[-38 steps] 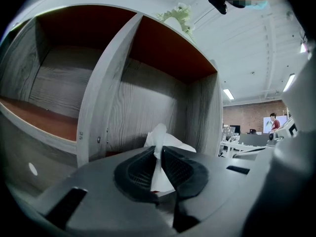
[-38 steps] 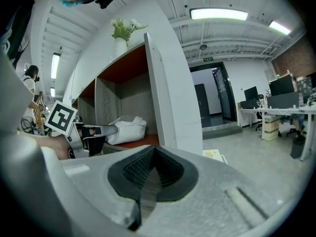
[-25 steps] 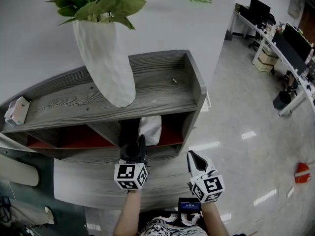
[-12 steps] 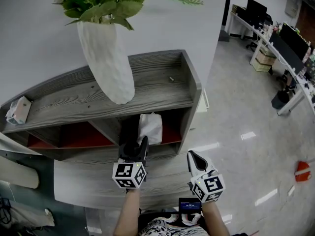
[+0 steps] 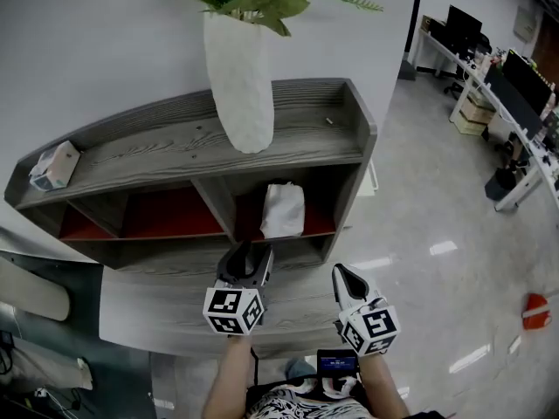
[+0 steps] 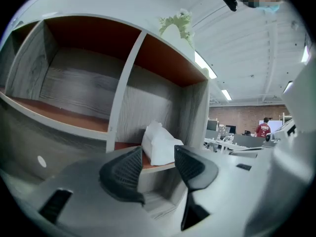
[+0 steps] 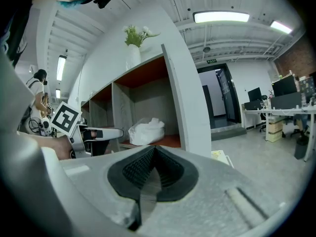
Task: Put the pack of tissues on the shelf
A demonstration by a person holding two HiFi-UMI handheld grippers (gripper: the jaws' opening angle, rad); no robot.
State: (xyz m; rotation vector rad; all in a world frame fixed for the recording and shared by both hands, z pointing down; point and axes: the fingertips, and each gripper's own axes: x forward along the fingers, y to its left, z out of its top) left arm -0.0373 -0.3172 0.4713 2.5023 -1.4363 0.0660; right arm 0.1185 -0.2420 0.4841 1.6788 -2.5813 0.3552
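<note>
The white pack of tissues (image 5: 284, 209) lies in the right-hand compartment of the grey wooden shelf (image 5: 349, 138), on its red floor. It shows beyond the jaws in the left gripper view (image 6: 160, 143) and at centre left in the right gripper view (image 7: 146, 130). My left gripper (image 5: 248, 260) is open just in front of that compartment; its jaws have just been opening and nothing is between them. My right gripper (image 5: 347, 279) is shut and empty, off to the right of the shelf's lower edge.
A white vase (image 5: 241, 77) with green leaves stands on the shelf top, a small box (image 5: 52, 165) at its left end. The left compartments have red floors. Polished floor lies to the right, with desks and monitors (image 5: 498, 68) far off and a red object (image 5: 535, 308).
The left gripper has let go of the tissue pack, opened and drawn back from the compartment. The pack now lies alone on the shelf. Both grippers moved back a little.
</note>
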